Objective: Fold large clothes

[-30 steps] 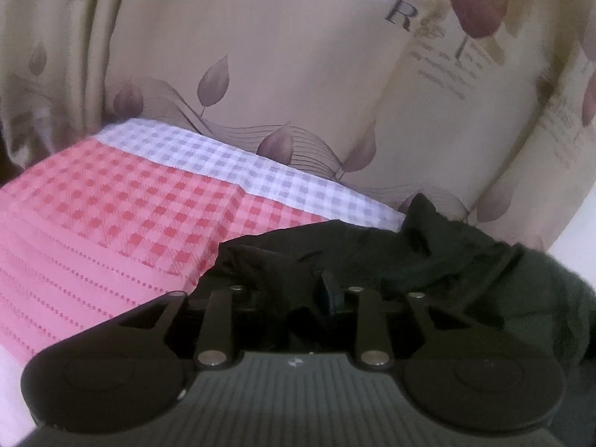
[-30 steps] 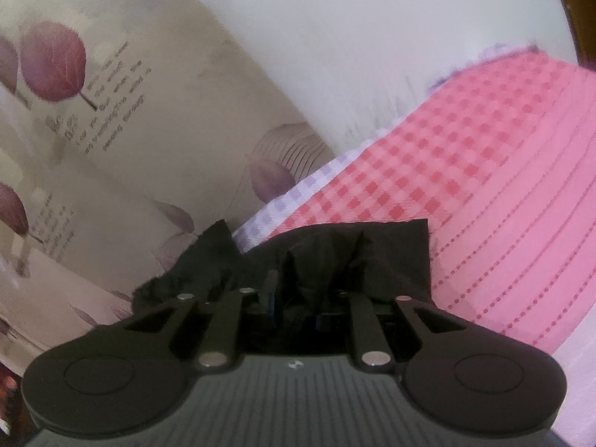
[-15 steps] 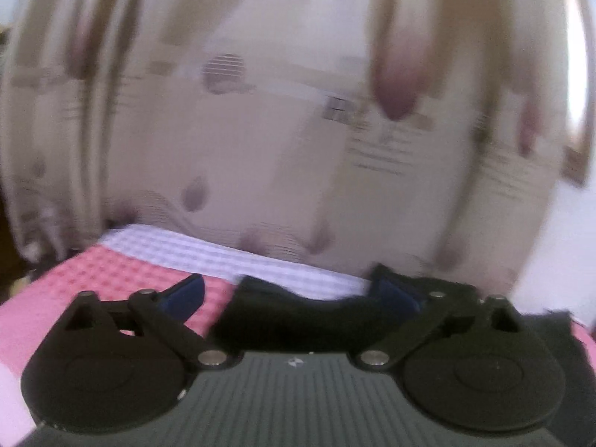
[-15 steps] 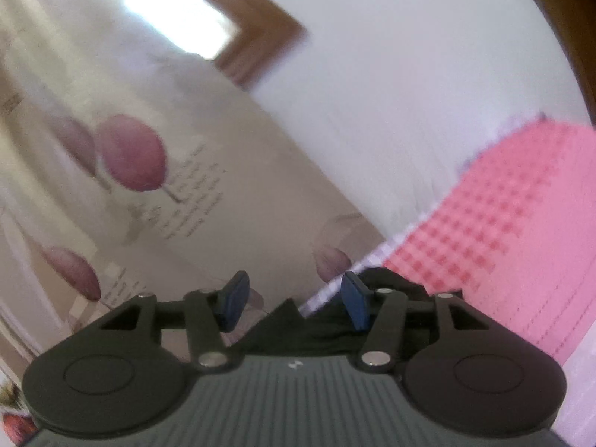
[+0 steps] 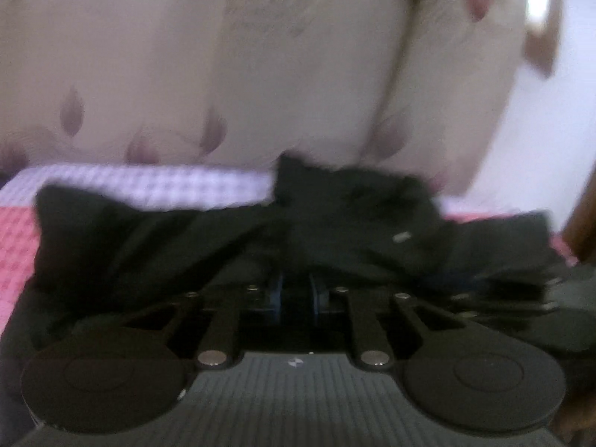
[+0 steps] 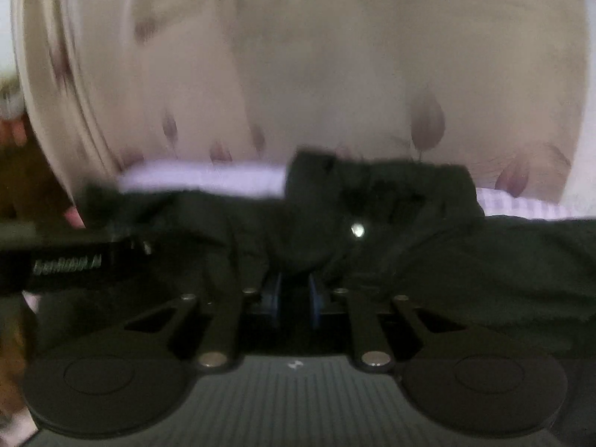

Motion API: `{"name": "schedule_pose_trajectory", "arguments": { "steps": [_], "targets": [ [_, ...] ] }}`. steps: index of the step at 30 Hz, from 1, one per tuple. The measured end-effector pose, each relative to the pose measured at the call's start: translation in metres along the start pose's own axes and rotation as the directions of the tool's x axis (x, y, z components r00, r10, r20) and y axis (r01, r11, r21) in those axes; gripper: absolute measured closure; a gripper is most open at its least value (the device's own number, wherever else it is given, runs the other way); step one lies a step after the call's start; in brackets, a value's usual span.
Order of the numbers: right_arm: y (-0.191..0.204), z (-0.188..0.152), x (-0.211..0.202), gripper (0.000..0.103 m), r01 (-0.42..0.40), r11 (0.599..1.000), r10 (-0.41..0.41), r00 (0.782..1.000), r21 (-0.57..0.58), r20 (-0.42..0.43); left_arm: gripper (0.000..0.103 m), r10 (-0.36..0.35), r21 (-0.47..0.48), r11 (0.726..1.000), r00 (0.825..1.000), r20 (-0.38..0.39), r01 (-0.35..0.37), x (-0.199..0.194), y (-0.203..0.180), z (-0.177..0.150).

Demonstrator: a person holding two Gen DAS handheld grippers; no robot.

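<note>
A large black garment (image 5: 335,231) lies bunched across a pink and white checked bed cover (image 5: 149,186). It also fills the lower right wrist view (image 6: 465,246), with a small shiny button (image 6: 357,229) on it. My left gripper (image 5: 296,292) is shut on a fold of the black garment near its near edge. My right gripper (image 6: 292,292) is shut on another fold of the garment. The other gripper's body shows at the right edge of the left wrist view (image 5: 521,294) and at the left of the right wrist view (image 6: 67,260). Both views are blurred.
A beige curtain (image 5: 260,74) with purple leaf print hangs right behind the bed and also fills the right wrist view (image 6: 316,74). A white wall (image 5: 551,130) stands to the right. The pink checked cover shows at the left (image 5: 15,246).
Both grippers were open and raised half a second ago. Now both have come down close together and shut on folds of the black garment.
</note>
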State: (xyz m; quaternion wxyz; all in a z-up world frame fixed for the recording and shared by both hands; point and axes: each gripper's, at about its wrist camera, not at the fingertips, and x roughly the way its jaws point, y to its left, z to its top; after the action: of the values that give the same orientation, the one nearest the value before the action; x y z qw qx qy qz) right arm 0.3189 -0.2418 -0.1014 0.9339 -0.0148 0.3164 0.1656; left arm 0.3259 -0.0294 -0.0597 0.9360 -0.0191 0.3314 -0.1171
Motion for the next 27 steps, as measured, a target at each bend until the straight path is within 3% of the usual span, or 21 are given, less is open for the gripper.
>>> {"name": "schedule_pose_trajectory", "arguments": {
  "steps": [2,5,9,14,19,21,23,27],
  "targets": [
    [-0.018,0.001,0.007,0.095,0.02,1.0,-0.02,0.999,0.004,-0.035,0.092,0.02,-0.047,0.999,1.0,-0.024,-0.021,0.015,0.021,-0.005],
    [-0.051,0.001,0.005,0.097,0.032,0.998,-0.029,0.998,0.053,-0.054,0.092,-0.035,-0.144,0.989,0.999,-0.02,0.032,0.024,0.051,-0.014],
    [-0.093,-0.008,-0.005,0.099,0.096,0.988,-0.09,0.994,0.12,-0.053,0.092,-0.04,-0.157,0.987,0.999,-0.001,0.039,0.026,0.062,-0.025],
    [-0.165,-0.03,-0.026,0.101,0.142,0.944,-0.133,0.99,0.299,-0.05,0.092,-0.024,-0.247,0.969,0.999,0.027,0.03,0.017,0.084,-0.026],
    [-0.206,-0.048,-0.045,0.103,0.087,0.877,-0.108,0.994,0.472,0.018,0.092,0.042,-0.361,0.932,0.998,0.054,-0.02,0.007,0.121,-0.034],
    [-0.22,-0.06,-0.051,0.103,0.05,0.832,-0.094,0.994,0.552,0.051,0.092,0.053,-0.369,0.929,0.998,0.046,-0.032,0.007,0.132,-0.037],
    [-0.227,-0.069,-0.054,0.103,0.034,0.809,-0.087,0.994,0.586,0.061,0.092,0.059,-0.331,0.943,0.998,0.038,-0.043,0.007,0.132,-0.038],
    [-0.224,-0.081,-0.052,0.103,0.066,0.822,-0.109,0.993,0.565,0.042,0.092,0.088,-0.27,0.96,0.995,0.049,-0.072,0.007,0.123,-0.04]
  ]
}}
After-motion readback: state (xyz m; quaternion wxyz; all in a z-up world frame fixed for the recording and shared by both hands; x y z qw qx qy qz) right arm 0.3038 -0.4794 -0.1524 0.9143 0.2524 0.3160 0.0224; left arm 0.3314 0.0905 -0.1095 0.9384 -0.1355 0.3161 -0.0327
